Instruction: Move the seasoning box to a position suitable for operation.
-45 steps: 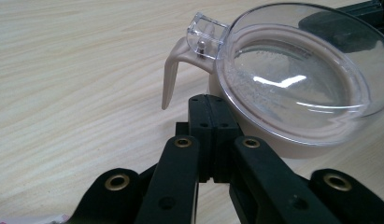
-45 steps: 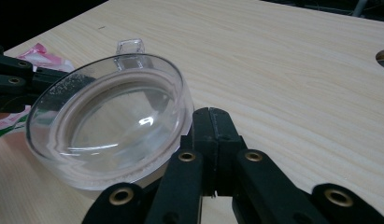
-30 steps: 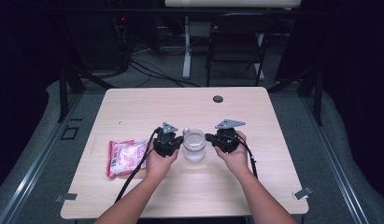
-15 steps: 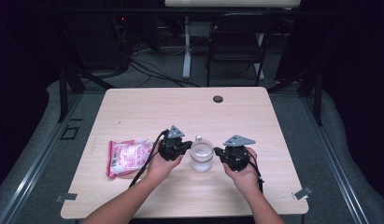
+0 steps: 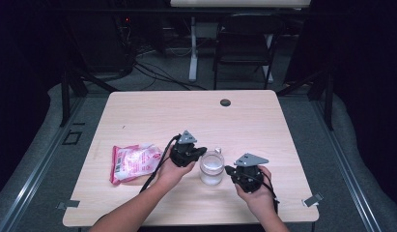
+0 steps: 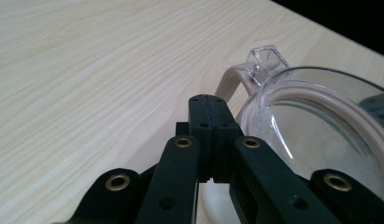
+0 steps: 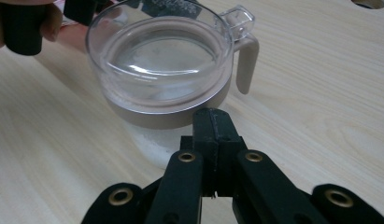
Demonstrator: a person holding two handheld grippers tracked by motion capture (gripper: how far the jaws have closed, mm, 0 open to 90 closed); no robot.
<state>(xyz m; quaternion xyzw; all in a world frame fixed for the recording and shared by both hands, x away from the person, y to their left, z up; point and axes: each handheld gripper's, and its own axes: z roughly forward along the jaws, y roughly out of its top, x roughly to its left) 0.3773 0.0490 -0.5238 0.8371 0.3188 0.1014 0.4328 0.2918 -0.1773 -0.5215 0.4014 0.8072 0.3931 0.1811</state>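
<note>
tongs on both sides are pressed together with nothing between them, and both now flank the clear jar [image 5: 211, 167] that stands upright near the front middle of the table [image 5: 138, 116]. compared with a second ago the jar and both hands sit nearer the person's edge, and the right tongs [image 5: 229, 169] have dropped back lower and a little away from the glass, while the left tongs [image 5: 202, 151] lie at the jar's rim. my reading is that the jar has been nudged or carried toward the person and let go, so the next step, likely opening its lid or filling it from the pink packet [image 5: 133, 162] lying to the left, has not begun. the high view alone gives the layout: packet, jar, and a dark round grommet [image 5: 225, 102] far back. the left gripper view shows the left tongs [image 6: 209, 112] beside the rim and a clear latch tab [image 6: 266, 58] on the lid, while the right gripper view shows the right tongs [image 7: 213, 122] pointing at the jar's beige collar [image 7: 157, 114] and its side handle [image 7: 245, 65], with white powder low in the glass.
</note>
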